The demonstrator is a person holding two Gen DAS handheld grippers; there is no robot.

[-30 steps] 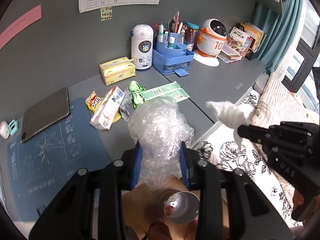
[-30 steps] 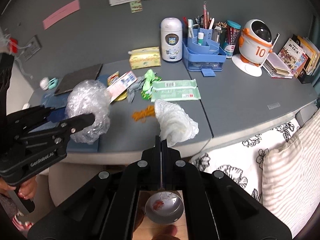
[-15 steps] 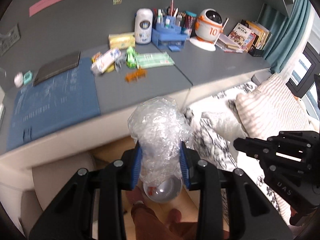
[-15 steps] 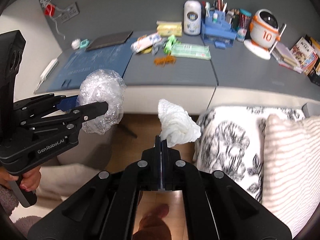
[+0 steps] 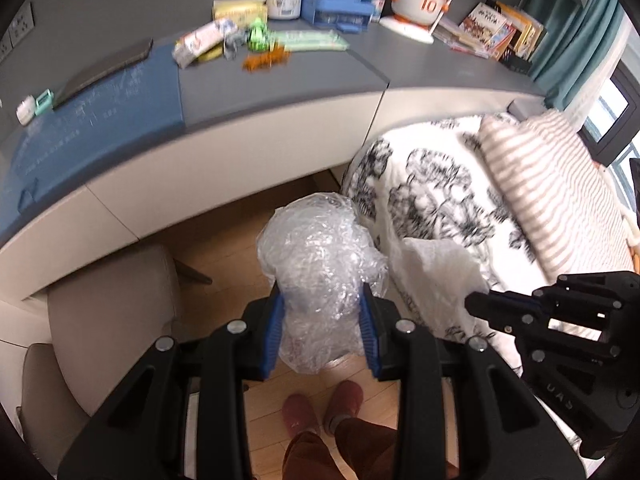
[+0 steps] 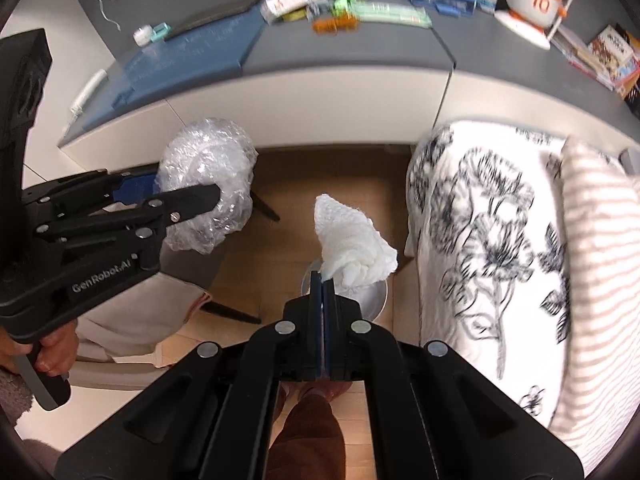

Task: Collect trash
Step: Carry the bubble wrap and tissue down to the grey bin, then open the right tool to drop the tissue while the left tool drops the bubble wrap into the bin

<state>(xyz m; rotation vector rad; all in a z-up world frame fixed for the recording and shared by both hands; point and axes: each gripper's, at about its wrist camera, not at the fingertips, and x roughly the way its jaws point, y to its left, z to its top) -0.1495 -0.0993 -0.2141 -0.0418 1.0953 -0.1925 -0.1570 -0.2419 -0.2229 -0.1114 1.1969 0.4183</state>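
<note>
**You had both grabbers loaded and pointed down at the floor, off the desk edge**

Going left to right: your left gripper [image 5: 323,334] was clamped around the wad of clear plastic wrap [image 5: 320,268], blue pads squeezing it from both sides, so it hung out front over the wood floor [image 5: 224,248] beside the beige chair [image 5: 108,300]. Next over, your right gripper [image 6: 323,280] was pinched fully shut on a corner of the crumpled white tissue [image 6: 352,240], which makes sense since thin paper needs a tight nip. That tissue sat right above the round metal bin [image 6: 372,296], so my guess is you were lining it up for a drop. Back on the desk [image 6: 340,52], more wrappers and an orange scrap [image 6: 333,24] were left, so plenty to collect yet.
</note>
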